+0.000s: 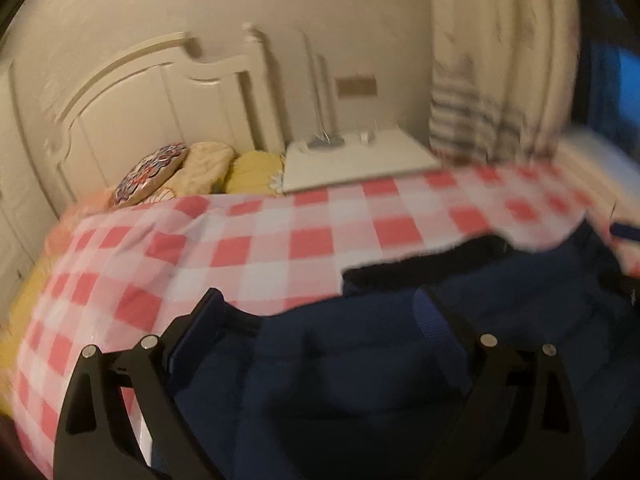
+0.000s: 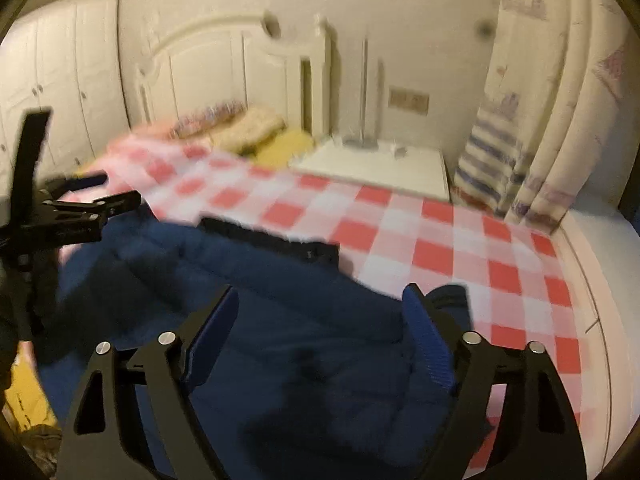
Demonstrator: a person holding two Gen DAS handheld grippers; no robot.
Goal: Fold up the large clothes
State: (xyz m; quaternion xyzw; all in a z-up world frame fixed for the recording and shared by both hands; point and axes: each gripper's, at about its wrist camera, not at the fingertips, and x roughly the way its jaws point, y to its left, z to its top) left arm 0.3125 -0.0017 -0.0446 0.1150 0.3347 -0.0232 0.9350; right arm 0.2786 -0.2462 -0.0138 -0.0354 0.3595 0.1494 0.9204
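Note:
A dark navy padded garment (image 1: 360, 380) (image 2: 280, 340) lies bunched on the red-and-white checked bed cover (image 1: 280, 240) (image 2: 440, 248). A black band (image 1: 424, 264) (image 2: 272, 240) runs along its far edge. My left gripper (image 1: 318, 304) hovers open over the garment's left part, with cloth below its blue pads but nothing pinched. It also appears at the left of the right wrist view as the left gripper (image 2: 116, 190), near the garment's far left corner. My right gripper (image 2: 322, 294) is open above the garment's right part, jaws wide and not pressing on cloth.
Several pillows (image 1: 192, 172) (image 2: 256, 128) lie against a white headboard (image 1: 140, 92) (image 2: 208, 64). A white nightstand (image 1: 360, 156) (image 2: 380, 164) stands beside the bed, patterned curtains (image 1: 488, 80) (image 2: 540, 120) to the right, white wardrobe doors (image 2: 60, 72) at left.

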